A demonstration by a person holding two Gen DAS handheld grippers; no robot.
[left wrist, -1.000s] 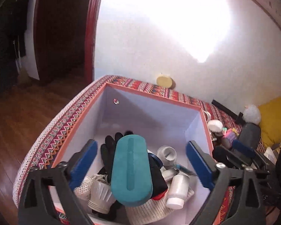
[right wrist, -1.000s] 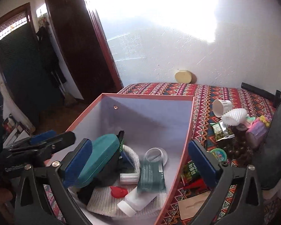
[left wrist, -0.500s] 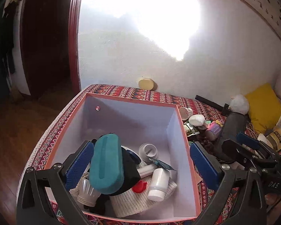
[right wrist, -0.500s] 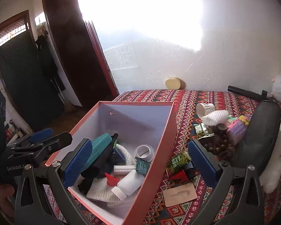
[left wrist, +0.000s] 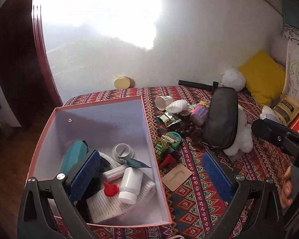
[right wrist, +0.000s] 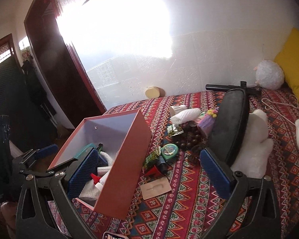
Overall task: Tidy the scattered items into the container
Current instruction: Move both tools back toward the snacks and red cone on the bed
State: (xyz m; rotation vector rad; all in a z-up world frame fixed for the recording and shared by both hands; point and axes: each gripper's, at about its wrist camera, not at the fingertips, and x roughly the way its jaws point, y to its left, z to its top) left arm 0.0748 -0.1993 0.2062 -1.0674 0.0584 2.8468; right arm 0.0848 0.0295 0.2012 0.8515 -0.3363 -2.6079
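Both the left gripper (left wrist: 149, 171) and the right gripper (right wrist: 148, 171) are hanging wide apart and carrying nothing. The pink box (left wrist: 149, 137) is already holding a teal case (left wrist: 73, 155), white bottle (left wrist: 130, 182) and knit cloth (left wrist: 107, 203), while a black pouch (right wrist: 229, 127), green tin (right wrist: 170, 149) and tan card (right wrist: 155, 188) are waiting on the patterned cloth (right wrist: 189, 209), so roughly half is remaining. The labels are reading too small to make out

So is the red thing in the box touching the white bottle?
Touching. In the left wrist view the red piece lies on the white knit cloth with its right edge pressed against the white bottle; no gap shows between them.
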